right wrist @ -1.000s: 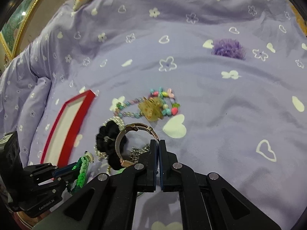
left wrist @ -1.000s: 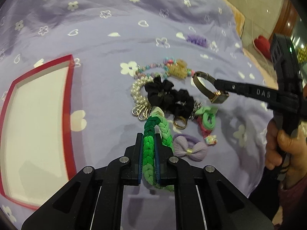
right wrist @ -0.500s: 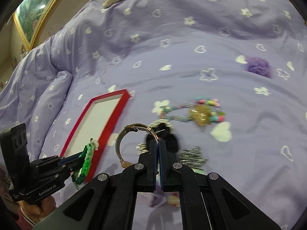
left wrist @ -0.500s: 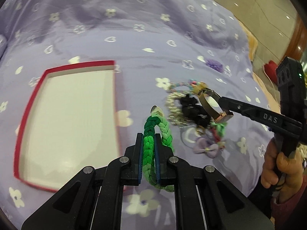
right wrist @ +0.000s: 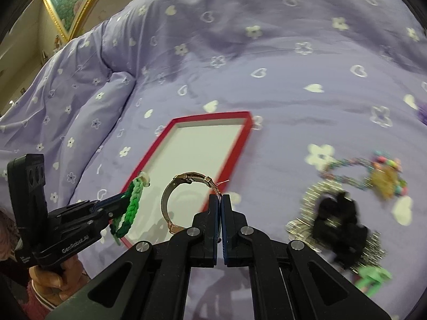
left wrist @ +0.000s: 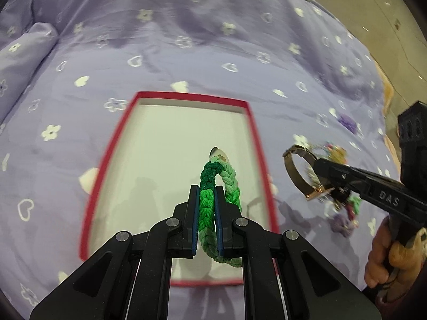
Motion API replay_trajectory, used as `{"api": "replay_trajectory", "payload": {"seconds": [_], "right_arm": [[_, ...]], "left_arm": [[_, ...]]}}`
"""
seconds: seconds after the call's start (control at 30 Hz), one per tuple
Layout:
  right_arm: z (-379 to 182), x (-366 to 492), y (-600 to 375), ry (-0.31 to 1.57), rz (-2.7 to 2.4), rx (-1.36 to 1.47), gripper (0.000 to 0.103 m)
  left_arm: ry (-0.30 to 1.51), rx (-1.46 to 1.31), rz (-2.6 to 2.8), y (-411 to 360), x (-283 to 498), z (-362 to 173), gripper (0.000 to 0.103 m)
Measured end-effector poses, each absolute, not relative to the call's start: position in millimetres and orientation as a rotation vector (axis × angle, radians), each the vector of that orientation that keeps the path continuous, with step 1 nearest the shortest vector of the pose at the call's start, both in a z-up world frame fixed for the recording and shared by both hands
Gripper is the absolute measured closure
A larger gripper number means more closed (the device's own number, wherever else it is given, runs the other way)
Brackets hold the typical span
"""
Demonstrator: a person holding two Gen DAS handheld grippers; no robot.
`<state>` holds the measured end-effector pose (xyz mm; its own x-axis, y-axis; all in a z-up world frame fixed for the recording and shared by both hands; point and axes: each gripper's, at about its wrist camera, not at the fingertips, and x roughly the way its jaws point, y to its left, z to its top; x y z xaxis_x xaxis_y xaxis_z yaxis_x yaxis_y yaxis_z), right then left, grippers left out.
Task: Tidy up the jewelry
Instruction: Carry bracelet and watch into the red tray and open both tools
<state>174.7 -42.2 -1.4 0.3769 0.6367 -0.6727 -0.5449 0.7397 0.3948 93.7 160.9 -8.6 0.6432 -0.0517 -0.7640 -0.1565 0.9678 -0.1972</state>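
Left claw (left wrist: 206,208) is clamped on a green braided bracelet (left wrist: 221,184), held above the red-rimmed tray (left wrist: 256,144) on the bed. Right claw (right wrist: 221,213) is pinched tight on a metal bangle (right wrist: 181,186), held over the tray's near edge, just right of the left claw. The tray appears empty: nothing is sorted yet. Farther right of the right claw, a beaded necklace (right wrist: 373,170), black scrunchie (right wrist: 339,226) and other pieces remain heaped on the bedspread (right wrist: 240,53).

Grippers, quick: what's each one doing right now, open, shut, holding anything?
Left gripper: shut on the green braided bracelet.
Right gripper: shut on the metal bangle.
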Motion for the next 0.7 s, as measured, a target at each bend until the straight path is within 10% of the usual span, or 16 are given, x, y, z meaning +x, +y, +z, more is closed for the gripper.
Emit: {"api": "replay_trajectory", "payload": {"seconds": [0.7], "right_arm": [[-44,226,67,0.966,0.772,-0.065,0.101]], "left_arm": [[0.981,-0.272,0.195,222,156,-59,0.094]]}}
